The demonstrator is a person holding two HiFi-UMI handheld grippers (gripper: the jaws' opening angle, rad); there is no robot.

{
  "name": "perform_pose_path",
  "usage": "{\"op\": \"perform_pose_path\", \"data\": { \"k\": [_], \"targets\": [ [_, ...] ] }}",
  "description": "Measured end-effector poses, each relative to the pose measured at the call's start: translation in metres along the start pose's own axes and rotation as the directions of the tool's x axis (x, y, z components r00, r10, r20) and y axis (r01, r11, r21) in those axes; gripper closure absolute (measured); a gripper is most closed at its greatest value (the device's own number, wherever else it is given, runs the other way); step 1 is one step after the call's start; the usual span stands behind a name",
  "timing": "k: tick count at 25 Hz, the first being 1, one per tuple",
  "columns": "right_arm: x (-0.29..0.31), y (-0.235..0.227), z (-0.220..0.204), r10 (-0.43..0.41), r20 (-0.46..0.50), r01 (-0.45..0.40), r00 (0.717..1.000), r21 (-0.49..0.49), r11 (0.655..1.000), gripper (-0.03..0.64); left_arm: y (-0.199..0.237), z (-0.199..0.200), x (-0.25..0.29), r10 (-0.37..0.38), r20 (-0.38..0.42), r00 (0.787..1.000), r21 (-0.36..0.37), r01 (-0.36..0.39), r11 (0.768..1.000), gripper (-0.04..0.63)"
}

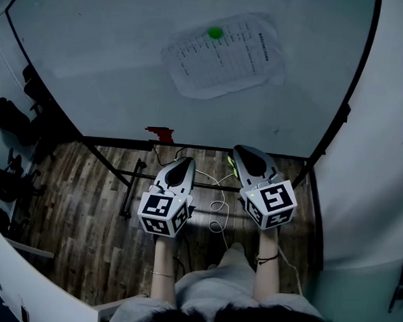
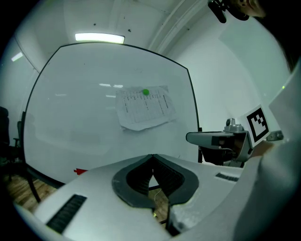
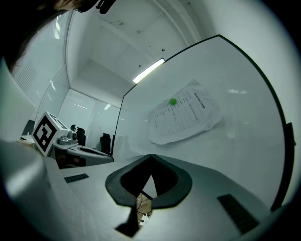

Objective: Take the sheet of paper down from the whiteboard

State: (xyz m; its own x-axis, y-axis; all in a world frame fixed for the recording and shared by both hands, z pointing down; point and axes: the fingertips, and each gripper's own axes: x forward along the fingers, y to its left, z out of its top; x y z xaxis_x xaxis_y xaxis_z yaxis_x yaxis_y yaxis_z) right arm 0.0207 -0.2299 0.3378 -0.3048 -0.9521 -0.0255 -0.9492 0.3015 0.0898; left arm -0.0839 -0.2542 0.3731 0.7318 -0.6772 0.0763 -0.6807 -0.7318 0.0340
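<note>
A printed sheet of paper [image 1: 224, 56] hangs crumpled on the whiteboard [image 1: 112, 71], pinned near its top by a round green magnet [image 1: 215, 33]. The same sheet [image 2: 143, 107] and magnet [image 2: 146, 92] show ahead in the left gripper view. In the right gripper view the sheet [image 3: 184, 117] sits up and to the right, with its magnet [image 3: 173, 101]. My left gripper [image 1: 187, 161] is shut and empty, below the board and short of the sheet. My right gripper [image 1: 242, 151] is beside it, tips touching, nothing between them. Both grippers point at the board.
A red item [image 1: 159, 132] sits at the board's lower edge. The black stand frame [image 1: 129, 187] and white cables [image 1: 219, 208] lie on the wood floor below. Dark chairs [image 1: 11, 123] stand at the left. A white wall [image 1: 383, 166] runs along the right.
</note>
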Motion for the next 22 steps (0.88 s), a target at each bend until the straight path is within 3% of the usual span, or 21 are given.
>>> {"op": "perform_pose_path", "data": {
  "k": [12, 22],
  "targets": [
    [0.032, -0.032, 0.019, 0.057, 0.021, -0.056, 0.998, -0.054, 0.997, 0.617, -0.008, 0.017, 0.057, -0.02, 0.023, 1.0, 0.001, 0.019, 1.0, 0.591],
    [0.068, -0.062, 0.034, 0.103, 0.054, -0.1, 0.993, -0.06, 0.993, 0.617, 0.006, 0.045, 0.096, 0.014, 0.074, 0.997, 0.013, -0.015, 1.0, 0.591]
  ]
}}
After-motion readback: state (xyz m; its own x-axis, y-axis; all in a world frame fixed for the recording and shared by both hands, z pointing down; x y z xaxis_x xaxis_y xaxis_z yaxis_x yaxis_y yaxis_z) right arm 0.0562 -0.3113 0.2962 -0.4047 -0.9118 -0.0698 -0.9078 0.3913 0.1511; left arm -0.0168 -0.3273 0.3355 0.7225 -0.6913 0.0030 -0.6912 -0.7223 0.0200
